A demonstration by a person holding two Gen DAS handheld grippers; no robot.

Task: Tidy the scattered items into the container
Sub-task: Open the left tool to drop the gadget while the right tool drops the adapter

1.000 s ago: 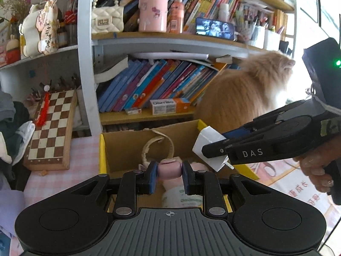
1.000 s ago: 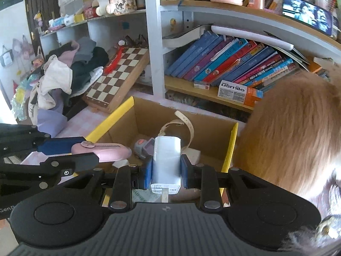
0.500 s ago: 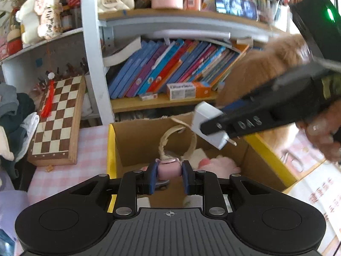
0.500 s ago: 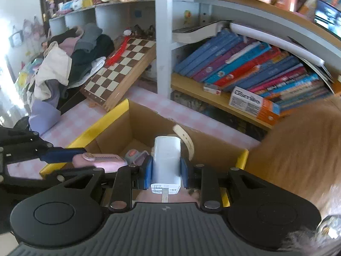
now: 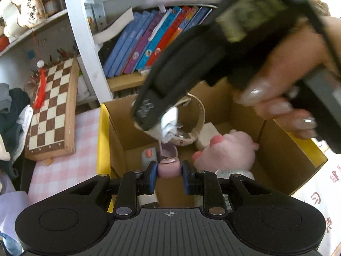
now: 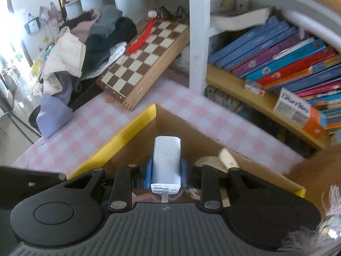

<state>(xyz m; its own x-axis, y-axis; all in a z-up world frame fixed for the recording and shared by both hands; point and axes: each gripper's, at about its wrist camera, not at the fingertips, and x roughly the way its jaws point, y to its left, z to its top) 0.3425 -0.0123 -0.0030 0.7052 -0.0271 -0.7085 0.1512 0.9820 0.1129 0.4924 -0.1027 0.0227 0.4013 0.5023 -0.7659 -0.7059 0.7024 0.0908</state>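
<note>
**Over the cardboard box: both grippers loaded**

Above the yellow-rimmed cardboard box (image 5: 102,140), left gripper (image 5: 169,169) clamped on a small pink case (image 5: 169,168). Right gripper (image 6: 166,170) closed around a white charger block (image 6: 167,162), poised over the same box beside a beige watch strap (image 5: 201,115). Inside: pink plush toy (image 5: 226,151). Leaning nearby: chessboard (image 6: 147,59).

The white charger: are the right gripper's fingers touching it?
Touching. In the right wrist view both blue pads press against the sides of the white charger, with no gap visible on either side.
</note>
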